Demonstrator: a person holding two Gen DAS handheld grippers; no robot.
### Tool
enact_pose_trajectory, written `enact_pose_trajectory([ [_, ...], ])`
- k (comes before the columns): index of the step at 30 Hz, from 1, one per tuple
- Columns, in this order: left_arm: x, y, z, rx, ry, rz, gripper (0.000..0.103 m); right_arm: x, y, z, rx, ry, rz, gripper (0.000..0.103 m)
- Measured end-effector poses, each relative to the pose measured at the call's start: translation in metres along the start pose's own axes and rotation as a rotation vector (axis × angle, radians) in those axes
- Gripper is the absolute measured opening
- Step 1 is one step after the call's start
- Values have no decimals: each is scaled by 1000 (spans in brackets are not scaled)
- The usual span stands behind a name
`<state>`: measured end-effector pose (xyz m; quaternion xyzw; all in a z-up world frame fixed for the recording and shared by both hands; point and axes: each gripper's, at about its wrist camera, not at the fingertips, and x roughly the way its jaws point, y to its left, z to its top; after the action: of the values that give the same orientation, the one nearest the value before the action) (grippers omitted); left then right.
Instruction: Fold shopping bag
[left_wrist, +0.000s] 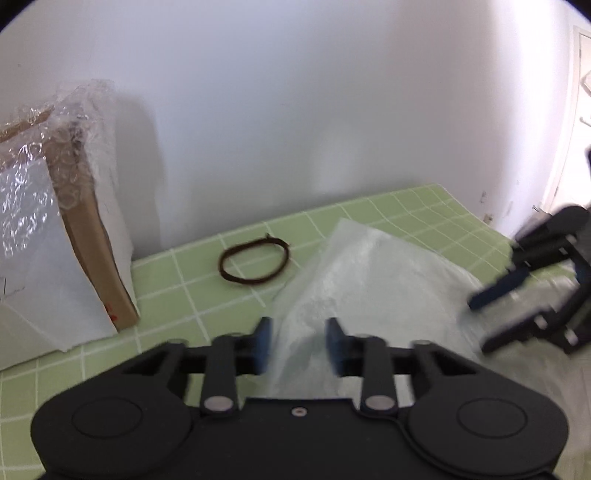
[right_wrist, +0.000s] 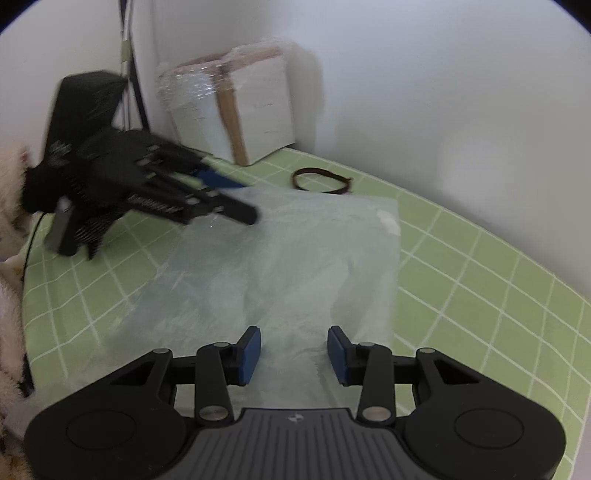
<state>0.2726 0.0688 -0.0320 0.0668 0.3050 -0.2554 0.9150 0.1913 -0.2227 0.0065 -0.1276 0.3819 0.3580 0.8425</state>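
A translucent white plastic shopping bag (right_wrist: 288, 266) lies flat on the green gridded mat (right_wrist: 480, 280). In the left wrist view the bag (left_wrist: 373, 280) reaches under my left gripper (left_wrist: 298, 345), which is open above its near left edge. My right gripper (right_wrist: 294, 354) is open too, hovering over the bag's near edge with nothing between the blue pads. Each gripper shows in the other's view, blurred: the right one (left_wrist: 480, 325) over the bag's right side, the left one (right_wrist: 240, 201) over its far left corner.
A brown elastic band (left_wrist: 254, 265) lies on the mat beyond the bag, near the white wall; the right wrist view shows the same band (right_wrist: 322, 180). A cardboard box wrapped in bubble film (left_wrist: 55, 229) stands at the back left corner. A furry sleeve (right_wrist: 9, 229) shows at left.
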Motion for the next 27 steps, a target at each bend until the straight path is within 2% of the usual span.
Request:
enact_pose_trajectory([
  [3, -8, 0, -14, -55, 1, -23, 8, 2, -5, 3, -2, -4, -40, 41],
  [7, -29, -12, -33, -200, -17, -26, 3, 4, -9, 7, 23, -41, -97, 39],
  [9, -42, -25, -44, -279, -33, 39, 2, 1, -8, 9, 63, -75, -106, 39],
  [11, -55, -35, -53, -357, -52, 105, 2, -10, -2, 11, 121, -138, -150, 48],
  [13, -70, -42, -65, -497, -86, 198, 2, -31, 8, 10, 192, -241, -239, 56],
  [14, -74, -41, -69, -561, -95, 227, 2, -47, 14, 6, 254, -318, -253, 60],
  [16, -83, -39, -75, -677, -109, 260, 2, -65, 19, -2, 363, -397, -270, 65],
  [17, -85, -36, -76, -714, -115, 258, 2, -72, 21, -8, 442, -408, -294, 67],
  [19, -87, -31, -77, -774, -124, 259, 2, -76, 20, -20, 566, -391, -301, 67],
  [22, -87, -26, -79, -816, -124, 257, 2, -77, 15, -48, 759, -347, -243, 69],
  [25, -87, -27, -82, -837, -122, 251, 2, -68, 10, -66, 882, -283, -183, 69],
  [26, -88, -27, -83, -847, -123, 249, 2, -65, 10, -71, 914, -265, -159, 64],
  [27, -89, -27, -85, -860, -124, 246, 2, -62, 11, -72, 921, -251, -145, 46],
])
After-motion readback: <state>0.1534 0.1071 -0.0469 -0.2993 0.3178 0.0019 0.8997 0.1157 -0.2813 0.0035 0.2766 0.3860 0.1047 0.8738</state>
